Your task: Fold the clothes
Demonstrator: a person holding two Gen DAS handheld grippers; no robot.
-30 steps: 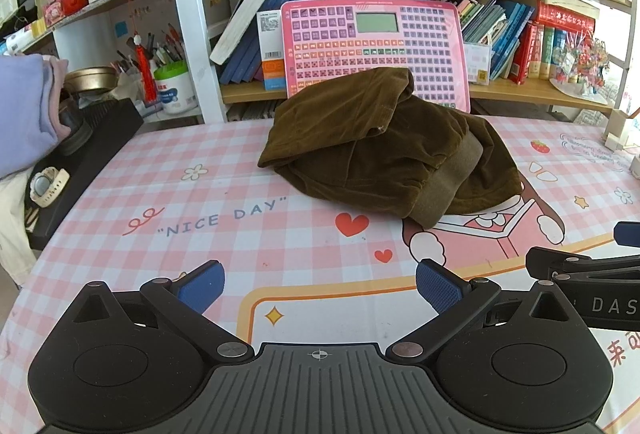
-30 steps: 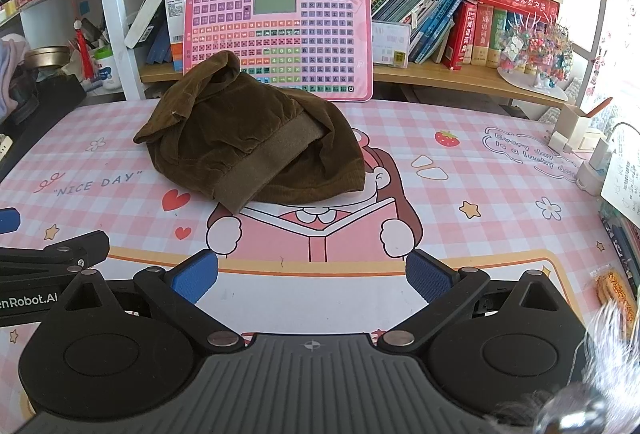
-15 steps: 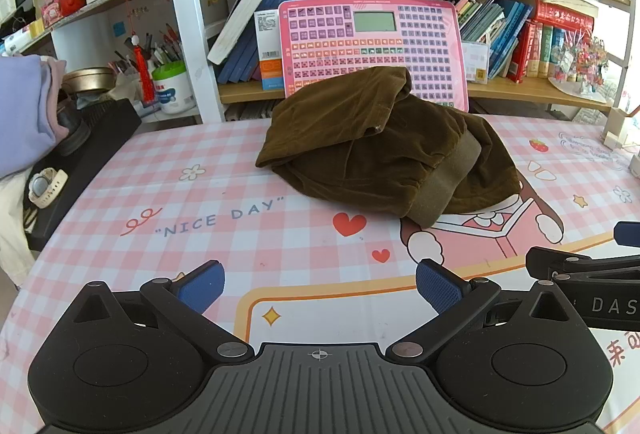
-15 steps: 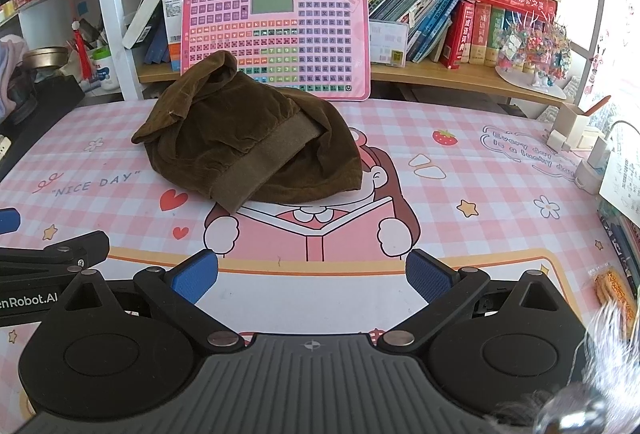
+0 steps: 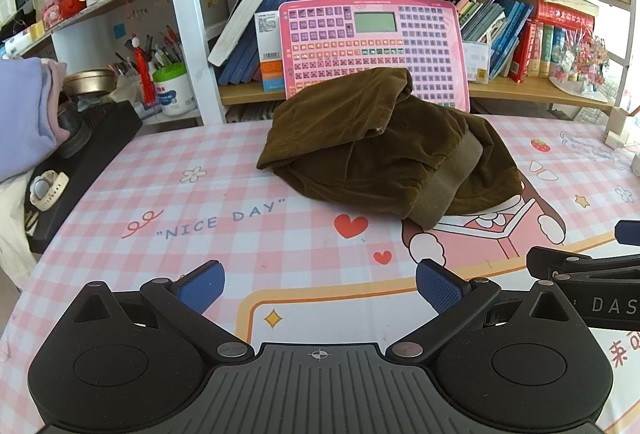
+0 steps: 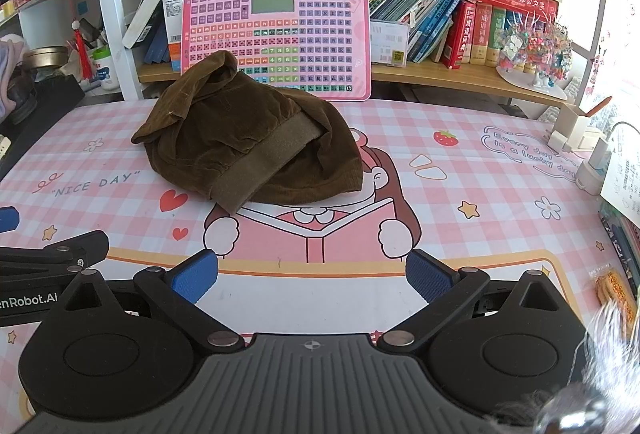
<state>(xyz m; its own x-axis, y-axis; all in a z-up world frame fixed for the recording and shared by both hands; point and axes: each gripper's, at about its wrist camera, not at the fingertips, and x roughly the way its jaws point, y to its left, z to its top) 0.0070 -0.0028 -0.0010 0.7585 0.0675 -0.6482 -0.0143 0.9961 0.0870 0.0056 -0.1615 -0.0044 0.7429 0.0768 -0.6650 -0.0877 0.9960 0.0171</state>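
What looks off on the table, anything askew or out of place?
The brown garment lies in a crumpled heap, its ribbed band slanting across the top, nothing squared up; its back edge hides the lower corner of the pink learning pad leaning against the shelf. Both the left gripper and right gripper are open, apart from it.

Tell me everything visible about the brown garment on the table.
The brown garment is a dark olive-brown piece with a corduroy or velvet look, lying crumpled in a loose heap, not yet folded. A plain ribbed band, lighter in tone, runs across its front. It rests on the pink checked tablecloth, its back edge in front of the pink keyboard toy; whether they touch is unclear. Neither gripper touches it; both are open, short of it.
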